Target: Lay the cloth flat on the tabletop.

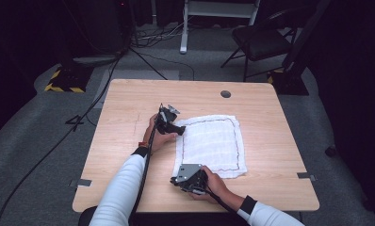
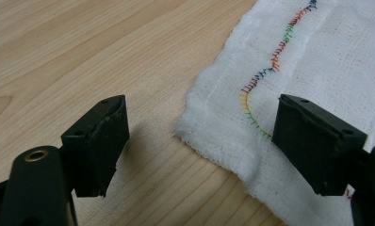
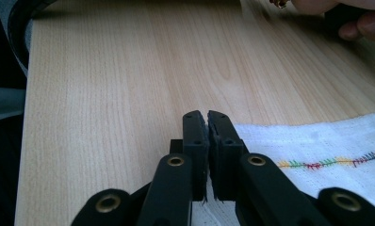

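Note:
A white cloth (image 1: 214,141) with a multicoloured stitched border lies flat on the wooden table (image 1: 129,108). My left gripper (image 1: 180,129) hovers at the cloth's far left corner. In the left gripper view its jaws stand wide apart (image 2: 199,136) on either side of that corner of the cloth (image 2: 317,56), without touching it. My right gripper (image 1: 178,181) rests at the cloth's near left corner. In the right gripper view its jaws (image 3: 207,117) are pressed together with the edge of the cloth (image 3: 317,141) pinched between them.
A round hole (image 1: 225,93) sits near the table's far edge. On the floor beyond the table stand a black chair (image 1: 258,42) and a white frame. Cables run along the floor on the left. The person's left hand (image 3: 346,14) appears far off in the right gripper view.

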### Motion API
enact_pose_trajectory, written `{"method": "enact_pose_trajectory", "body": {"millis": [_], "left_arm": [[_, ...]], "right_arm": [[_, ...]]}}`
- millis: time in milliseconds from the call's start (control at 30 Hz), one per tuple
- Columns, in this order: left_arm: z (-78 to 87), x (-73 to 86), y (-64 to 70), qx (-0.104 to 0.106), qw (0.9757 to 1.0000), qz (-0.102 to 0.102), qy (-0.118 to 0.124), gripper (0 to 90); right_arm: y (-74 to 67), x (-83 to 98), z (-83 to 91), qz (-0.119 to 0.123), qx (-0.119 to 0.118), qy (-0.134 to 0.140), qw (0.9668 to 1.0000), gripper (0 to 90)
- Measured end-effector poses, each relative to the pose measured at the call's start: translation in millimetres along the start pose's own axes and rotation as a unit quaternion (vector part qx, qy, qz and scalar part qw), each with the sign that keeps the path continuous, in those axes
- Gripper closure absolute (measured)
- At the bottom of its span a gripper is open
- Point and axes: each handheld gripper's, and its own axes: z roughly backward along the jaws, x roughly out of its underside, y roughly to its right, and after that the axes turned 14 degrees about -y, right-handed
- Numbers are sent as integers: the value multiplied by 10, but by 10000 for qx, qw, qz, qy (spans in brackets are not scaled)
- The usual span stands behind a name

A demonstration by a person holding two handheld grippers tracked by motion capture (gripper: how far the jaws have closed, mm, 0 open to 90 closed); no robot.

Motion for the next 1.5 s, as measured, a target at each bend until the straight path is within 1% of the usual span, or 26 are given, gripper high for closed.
{"method": "enact_pose_trajectory", "body": {"millis": [33,67,133,167,200,233,267,333,400,433,500,533,600,667,733,833,933,967,1133,1167,1200,1233,1367,1400,1500], "left_arm": [[-4,5,-5,63,10000,11,18,202],[-5,11,-10,172,9998,37,36,225],[3,16,-10,201,9998,-40,42,268],[13,16,-13,264,9996,-123,28,296],[22,19,-9,344,9991,-239,61,372],[28,19,-3,369,9989,-285,54,439],[35,19,3,403,9987,-299,47,475],[40,25,6,484,9982,-356,83,594],[45,32,-3,571,9976,-379,87,665],[48,36,-12,579,9974,-416,84,699],[53,48,-21,618,9972,-417,99,744],[56,54,-28,620,9970,-457,101,763],[64,63,-37,638,9968,-468,110,785],[77,73,-43,550,9974,-444,128,815],[91,87,-68,558,9974,-440,92,819],[114,103,-87,498,9977,-454,92,835],[147,119,-123,493,9977,-436,146,844],[153,126,-131,486,9979,-381,174,845],[207,165,-209,443,9982,-341,211,847],[215,177,-217,446,9984,-279,215,846],[228,187,-233,395,9986,-295,206,847],[240,201,-244,437,9985,-243,224,847],[303,268,-324,384,9987,-145,296,849],[315,283,-339,410,9987,-100,293,849],[365,349,-394,350,9988,-7,331,850]], "right_arm": [[-1,2,0,3,-4,-2,10000,865],[0,4,1,6,-10,-6,10000,865],[3,5,8,17,-13,1,10000,865],[5,6,15,27,-21,6,10000,865],[7,7,23,9,-25,33,10000,865],[13,9,32,7,-26,43,10000,865],[20,12,41,15,-26,57,10000,865],[24,18,54,-1,-23,68,10000,865],[27,23,59,-6,-19,78,10000,865],[25,23,60,-19,-8,85,10000,865],[26,25,63,-22,8,97,10000,865],[29,27,66,-5,10,95,10000,865],[33,29,69,-25,0,108,9999,865],[33,30,72,-27,10,121,9999,865],[30,31,72,3,18,126,9999,865],[26,27,70,22,53,127,9999,865],[30,24,79,25,77,154,9998,865],[35,21,84,36,83,166,9998,865],[44,3,95,7,97,223,9997,866],[49,-2,96,24,92,228,9997,866],[51,-9,97,25,107,250,9996,865],[53,-16,99,34,119,254,9996,866],[73,-49,117,53,140,335,9993,867],[80,-62,126,46,137,366,9992,867],[94,-89,138,66,147,415,9990,867]]}}
